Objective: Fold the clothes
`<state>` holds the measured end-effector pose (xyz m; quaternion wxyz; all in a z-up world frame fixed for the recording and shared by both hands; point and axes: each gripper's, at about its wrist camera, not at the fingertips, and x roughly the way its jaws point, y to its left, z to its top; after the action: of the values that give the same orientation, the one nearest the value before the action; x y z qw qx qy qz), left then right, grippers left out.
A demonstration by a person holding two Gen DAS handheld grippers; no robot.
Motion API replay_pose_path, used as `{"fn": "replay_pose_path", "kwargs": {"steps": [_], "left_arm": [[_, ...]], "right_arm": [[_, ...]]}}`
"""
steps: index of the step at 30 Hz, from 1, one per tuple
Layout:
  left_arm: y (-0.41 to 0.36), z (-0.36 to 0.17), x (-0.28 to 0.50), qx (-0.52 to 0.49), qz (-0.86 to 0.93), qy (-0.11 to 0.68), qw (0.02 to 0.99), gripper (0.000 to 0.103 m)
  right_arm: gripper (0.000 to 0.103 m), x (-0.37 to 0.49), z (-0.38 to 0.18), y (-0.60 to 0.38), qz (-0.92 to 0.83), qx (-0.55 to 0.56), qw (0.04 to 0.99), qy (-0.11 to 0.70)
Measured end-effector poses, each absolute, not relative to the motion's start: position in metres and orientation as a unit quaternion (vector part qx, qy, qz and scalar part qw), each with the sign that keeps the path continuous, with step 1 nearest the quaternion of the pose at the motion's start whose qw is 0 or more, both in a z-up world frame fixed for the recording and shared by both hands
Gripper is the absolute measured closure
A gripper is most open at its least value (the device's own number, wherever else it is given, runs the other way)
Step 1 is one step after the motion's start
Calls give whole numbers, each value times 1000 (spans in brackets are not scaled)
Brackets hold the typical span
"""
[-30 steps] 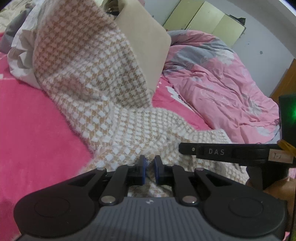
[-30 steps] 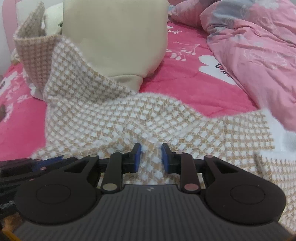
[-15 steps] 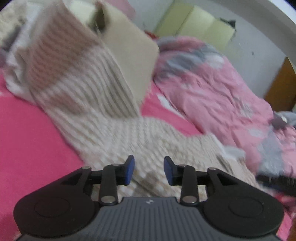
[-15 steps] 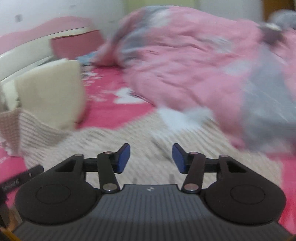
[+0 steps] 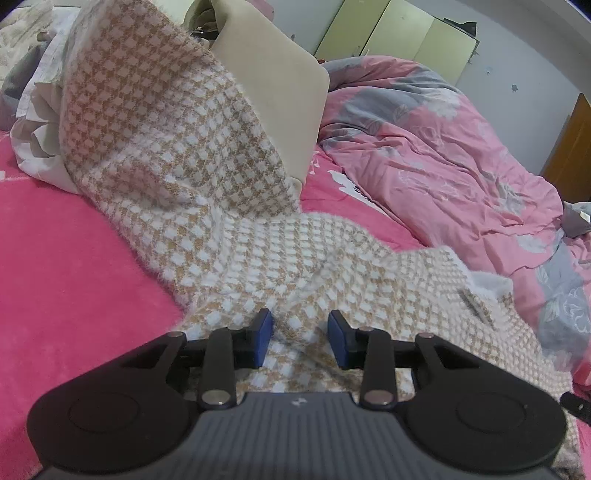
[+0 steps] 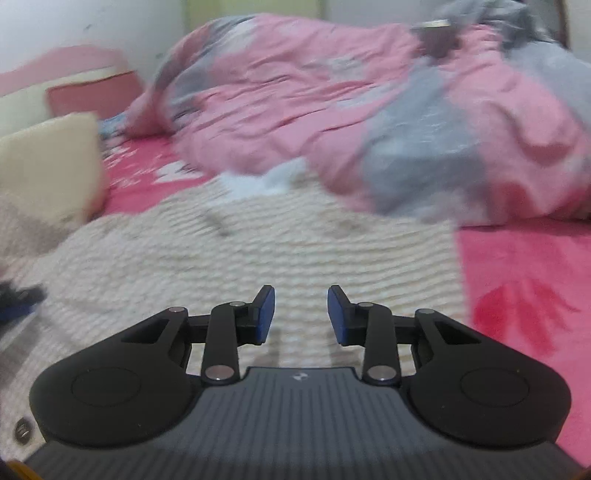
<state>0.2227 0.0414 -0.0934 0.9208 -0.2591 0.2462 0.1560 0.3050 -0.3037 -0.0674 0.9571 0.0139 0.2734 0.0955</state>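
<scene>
A beige-and-white houndstooth knit garment (image 5: pixel 207 177) lies on the pink bed sheet (image 5: pixel 66 258), its far end draped up over a beige cushion (image 5: pixel 273 85). My left gripper (image 5: pixel 300 334) sits low over the near part of the knit. Its jaws stand apart and are closing, with a raised fold of the knit between the pads, which do not press it. In the blurred right wrist view my right gripper (image 6: pixel 301 314) hovers over the knit garment (image 6: pixel 258 243) near its right edge. Its jaws are apart and closing, with nothing gripped.
A crumpled pink-and-grey duvet (image 5: pixel 443 158) is heaped on the right half of the bed, and the duvet (image 6: pixel 351 110) fills the back of the right wrist view. White crumpled cloth (image 5: pixel 37 122) lies at the far left. Pale green wardrobe doors (image 5: pixel 399 33) stand behind.
The left gripper's jaws, nearly shut on the knit a second ago, have spread apart. The right gripper has swung rightward along the garment, away from the cushion, now facing the duvet.
</scene>
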Motion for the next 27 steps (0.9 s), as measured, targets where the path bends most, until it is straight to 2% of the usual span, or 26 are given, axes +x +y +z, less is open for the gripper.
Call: {"fn": "replay_pose_path", "kwargs": {"steps": [4, 7, 9, 13, 17, 22, 24, 27], "left_arm": [[43, -95, 224, -263, 155, 247, 920, 68], [43, -95, 224, -261, 156, 247, 920, 68], [43, -96, 225, -259, 156, 248, 920, 69], [42, -96, 225, -256, 156, 248, 921, 69], [43, -97, 225, -256, 155, 248, 921, 69], [43, -96, 225, -255, 156, 249, 921, 69], [43, -96, 225, -255, 156, 249, 921, 69], [42, -96, 225, -256, 156, 249, 921, 69]], "right_arm": [[72, 343, -64, -341, 42, 20, 959, 279], [75, 382, -85, -360, 25, 20, 938, 346], [75, 393, -88, -364, 21, 25, 931, 363], [75, 402, -67, -365, 25, 45, 943, 328], [76, 430, -94, -371, -9, 28, 932, 362], [75, 393, -67, -388, 2, 46, 937, 346], [75, 359, -56, -389, 28, 13, 940, 338], [77, 320, -68, -383, 81, -19, 926, 367]]}}
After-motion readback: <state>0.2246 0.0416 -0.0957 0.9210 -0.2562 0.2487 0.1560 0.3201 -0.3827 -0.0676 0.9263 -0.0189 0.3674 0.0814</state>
